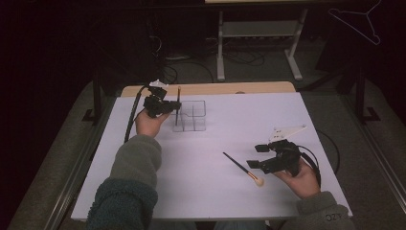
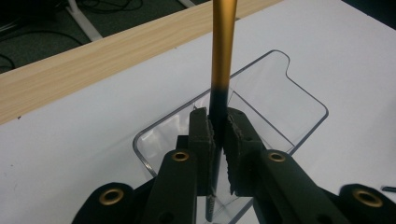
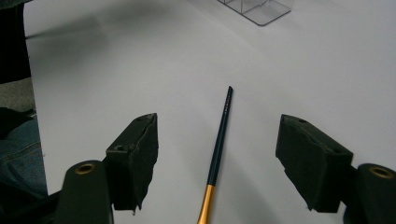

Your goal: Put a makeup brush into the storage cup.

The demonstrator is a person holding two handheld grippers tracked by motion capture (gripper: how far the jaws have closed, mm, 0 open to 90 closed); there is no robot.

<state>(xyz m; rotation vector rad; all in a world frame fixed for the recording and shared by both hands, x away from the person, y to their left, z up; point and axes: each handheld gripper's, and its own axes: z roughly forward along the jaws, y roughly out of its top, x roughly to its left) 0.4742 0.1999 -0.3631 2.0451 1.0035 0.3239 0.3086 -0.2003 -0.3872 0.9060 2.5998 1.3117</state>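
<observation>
Two tongs (image 1: pixel 168 106) (image 1: pixel 258 155), two brushes (image 1: pixel 178 105) (image 1: pixel 242 168), one clear organizer (image 1: pixel 194 115).

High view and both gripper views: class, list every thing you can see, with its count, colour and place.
Makeup brush: two, black and gold; one upright over the organiser, one lying on the table.
Clear organiser: one, transparent, far left of the table.
Table: one, white top, wooden far edge.
Hanger: one, pale, top right background.
Left gripper: black, shut on the upright brush.
Right gripper: black, open above the lying brush.
</observation>
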